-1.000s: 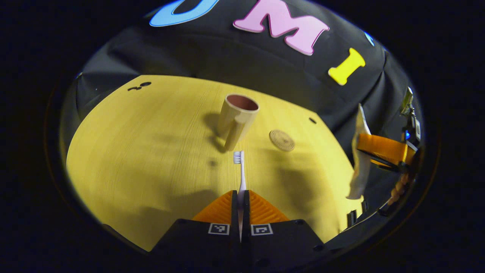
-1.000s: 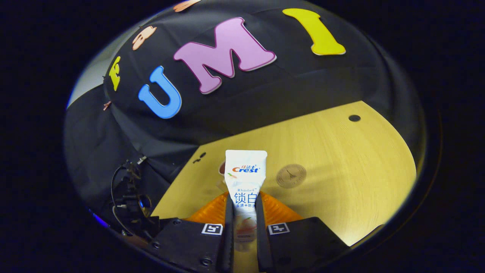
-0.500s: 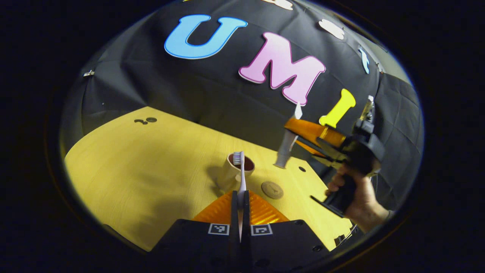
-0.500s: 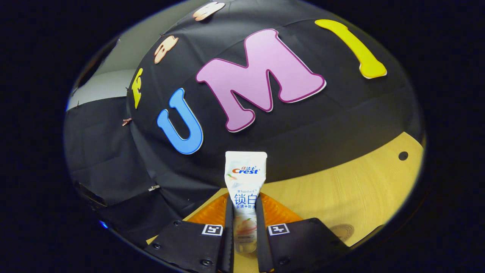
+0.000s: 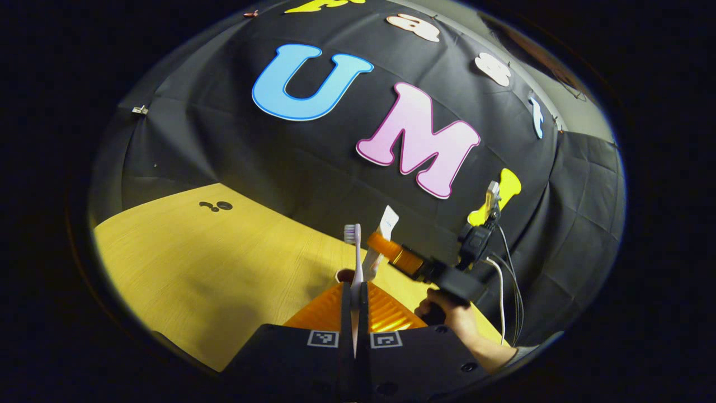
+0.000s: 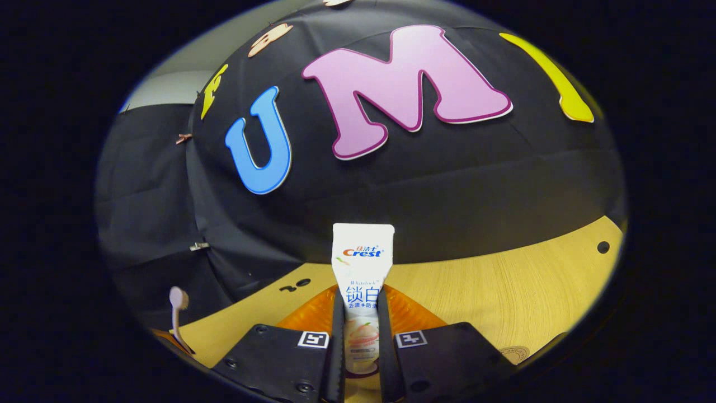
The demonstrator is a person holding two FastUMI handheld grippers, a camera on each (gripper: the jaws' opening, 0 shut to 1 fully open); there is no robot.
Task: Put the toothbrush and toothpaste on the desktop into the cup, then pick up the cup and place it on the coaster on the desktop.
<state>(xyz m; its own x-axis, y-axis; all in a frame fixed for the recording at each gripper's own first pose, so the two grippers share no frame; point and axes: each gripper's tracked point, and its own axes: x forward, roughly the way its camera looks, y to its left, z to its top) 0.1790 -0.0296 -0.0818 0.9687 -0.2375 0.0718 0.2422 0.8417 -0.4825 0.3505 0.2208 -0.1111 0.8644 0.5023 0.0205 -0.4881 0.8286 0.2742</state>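
Note:
In the left gripper view my left gripper [image 5: 355, 286] is shut on the white toothbrush [image 5: 356, 260], bristle head up. Just past its fingertips only the rim of the beige cup [image 5: 343, 274] shows on the yellow desktop [image 5: 196, 263]. Close to the right, my right gripper [image 5: 386, 246] holds the white toothpaste tube [image 5: 385, 229] upright above the cup area, with a hand [image 5: 447, 314] on its grip. In the right gripper view my right gripper [image 6: 361, 295] is shut on the toothpaste tube [image 6: 362, 260]. The toothbrush head [image 6: 178, 298] stands at the lower left, and the round coaster [image 6: 513, 352] at the lower right.
The black cloth wall rises close behind the desktop [image 6: 503, 291]. Small dark holes [image 5: 215, 206] mark the far left of the table, and another hole [image 6: 603, 247] lies near its right edge. Cables [image 5: 503, 280] hang from the right gripper's handle.
Both views have tilted up, so the cup and coaster have dropped low in them. The right gripper with the toothpaste has come in close beside the toothbrush over the cup.

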